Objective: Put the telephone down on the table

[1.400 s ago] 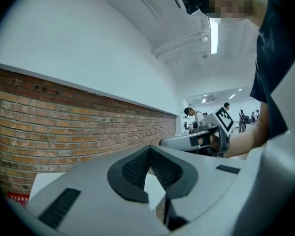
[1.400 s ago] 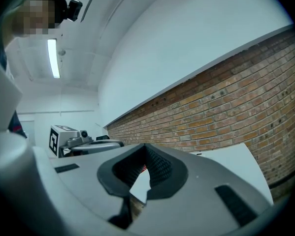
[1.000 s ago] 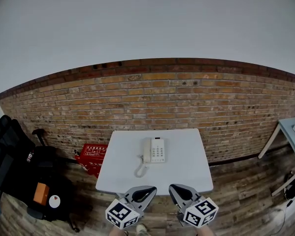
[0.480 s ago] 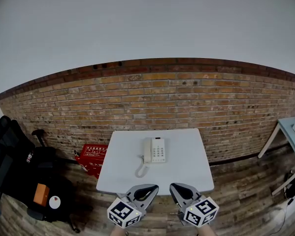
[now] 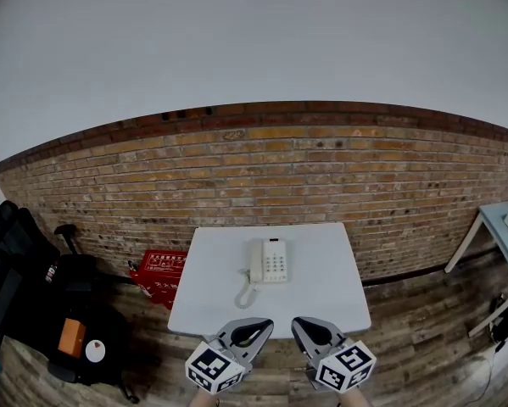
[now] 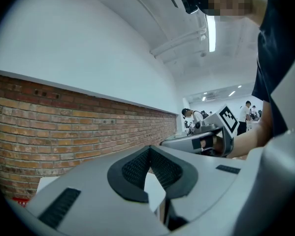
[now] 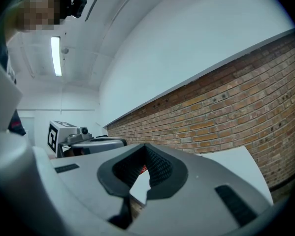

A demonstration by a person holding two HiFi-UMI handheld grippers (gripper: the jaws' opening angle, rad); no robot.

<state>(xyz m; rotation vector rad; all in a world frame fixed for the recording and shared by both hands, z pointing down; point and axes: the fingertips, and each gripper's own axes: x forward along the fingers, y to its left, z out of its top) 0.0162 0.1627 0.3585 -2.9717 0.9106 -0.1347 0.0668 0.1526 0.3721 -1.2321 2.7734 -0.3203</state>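
A cream telephone (image 5: 268, 260) with its handset on the cradle and a coiled cord (image 5: 243, 294) sits in the middle of the white table (image 5: 321, 295) in the head view. My left gripper (image 5: 259, 323) and right gripper (image 5: 298, 323) hover side by side just short of the table's near edge, both shut with nothing between the jaws. In the left gripper view my gripper (image 6: 149, 149) has its tips meeting, with the other gripper (image 6: 201, 140) beside it. The right gripper view shows the same of my right gripper (image 7: 145, 146).
A brick wall (image 5: 262, 176) runs behind the table. A red box (image 5: 162, 271) stands on the floor at the table's left, with a black chair and bags (image 5: 41, 303) further left. A pale blue table (image 5: 504, 231) is at the right edge. The floor is wood planks.
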